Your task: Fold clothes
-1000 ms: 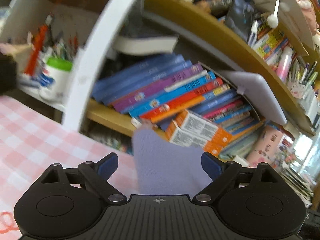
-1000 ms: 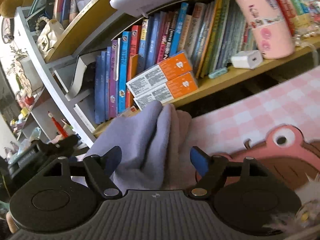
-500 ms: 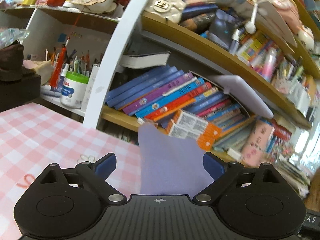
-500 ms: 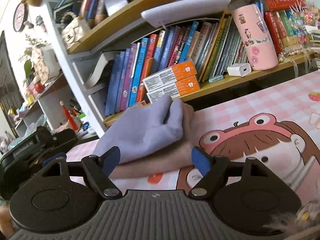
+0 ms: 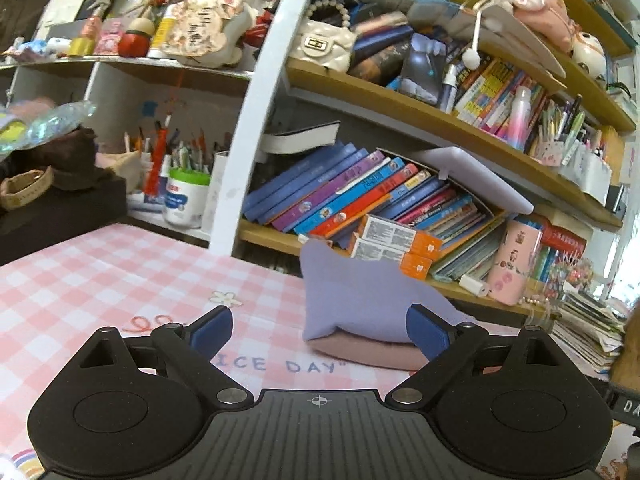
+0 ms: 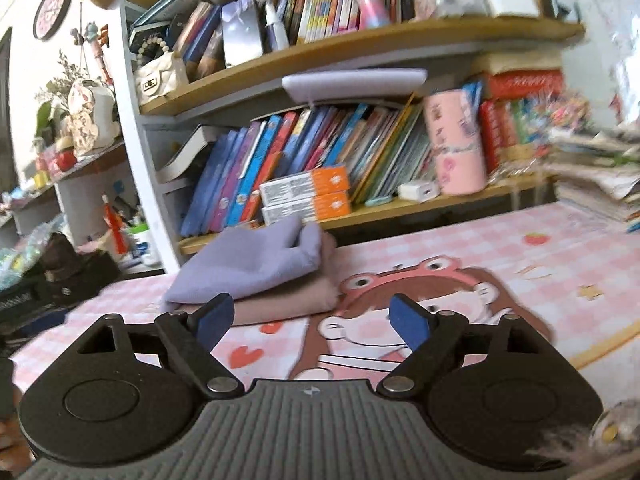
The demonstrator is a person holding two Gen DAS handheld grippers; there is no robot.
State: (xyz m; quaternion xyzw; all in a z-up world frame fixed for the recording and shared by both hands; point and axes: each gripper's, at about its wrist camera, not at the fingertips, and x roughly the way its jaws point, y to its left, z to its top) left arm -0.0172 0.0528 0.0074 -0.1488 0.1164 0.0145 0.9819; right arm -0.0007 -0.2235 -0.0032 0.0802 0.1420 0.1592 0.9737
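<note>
A: How did the grippers stand?

B: The left gripper (image 5: 319,333) had its jaws spread with nothing between them, and the right gripper (image 6: 313,317) likewise. Neither touched cloth.

A: And the clothes?

B: A folded lilac garment (image 6: 256,266) lay on top of a folded pink garment (image 6: 288,304), both on the checked tablecloth (image 5: 100,280). From the left gripper the stack sat near, at about one o'clock; from the right it lay at eleven, a little farther off. I judged the left nearer.

A: Its long axis?

B: In the right view it ran from seven toward one o'clock, the bunched end toward the bookshelf (image 6: 360,208).

A: Anything in the way?

B: Nothing lay between jaws and stack. Two orange boxes (image 5: 394,246) stood just behind it on the shelf, a pink cup (image 5: 514,268) beyond at two o'clock.
</note>
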